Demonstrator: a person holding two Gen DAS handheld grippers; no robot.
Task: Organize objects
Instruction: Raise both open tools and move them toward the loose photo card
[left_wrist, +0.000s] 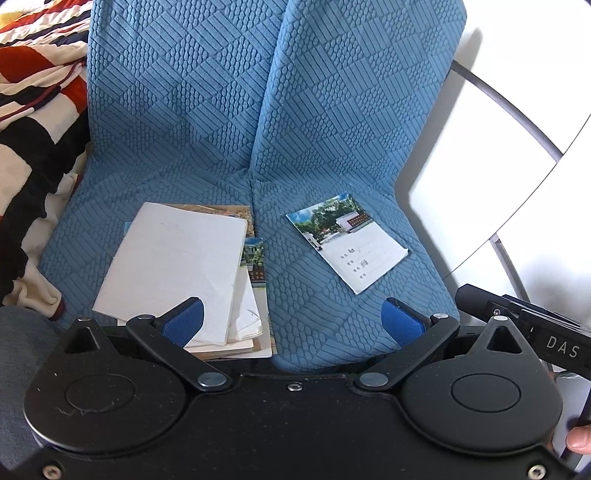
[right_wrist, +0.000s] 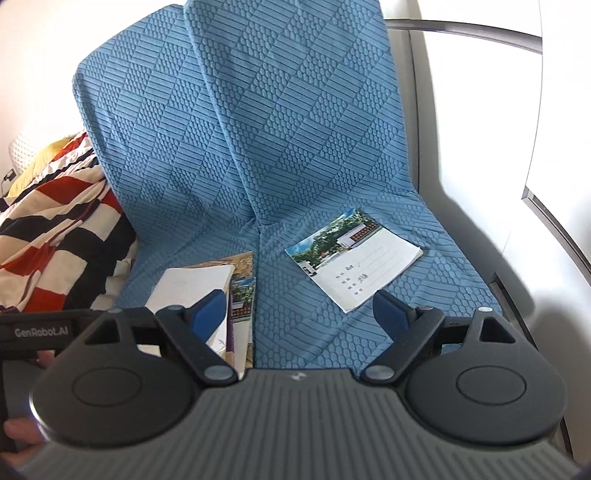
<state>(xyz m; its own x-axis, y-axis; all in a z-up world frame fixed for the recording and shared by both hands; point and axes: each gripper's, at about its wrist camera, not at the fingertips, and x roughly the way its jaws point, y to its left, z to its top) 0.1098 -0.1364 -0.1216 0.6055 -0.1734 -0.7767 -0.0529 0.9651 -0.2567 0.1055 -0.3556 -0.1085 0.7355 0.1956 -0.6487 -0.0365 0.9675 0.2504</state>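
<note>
A: What was recorded on the seat?

B: Item one: a blue quilted fabric cover (left_wrist: 332, 122), embossed with squares of lines and scales, was seen draped over a seat and its back. Item two: a thin paper booklet with a photograph of trees and a white wall on its upper part and ruled lines below (left_wrist: 347, 242) was noted lying flat and alone on the right half of the cover. Item three: a loose stack of booklets and papers topped by a plain white sheet (left_wrist: 177, 269) was logged on the left half, well apart from the single booklet; a brownish cover and a second photo cover were seen protruding beneath the sheet.

A: And the grippers?

B: The left gripper (left_wrist: 291, 321), black with blue pads, was recorded with its jaws wide and nothing between them; its left pad was seen over the near edge of the stack, though contact could not be judged. The right gripper (right_wrist: 297, 314), dark grey with blue pads, was likewise recorded wide and empty, its right pad near the single booklet's near corner.

A: Anything beside the seat?

B: A blanket striped in red, black and cream (right_wrist: 55, 229) was listed to the left, and a white panel with grey metal tubing (left_wrist: 517, 110) to the right.
</note>
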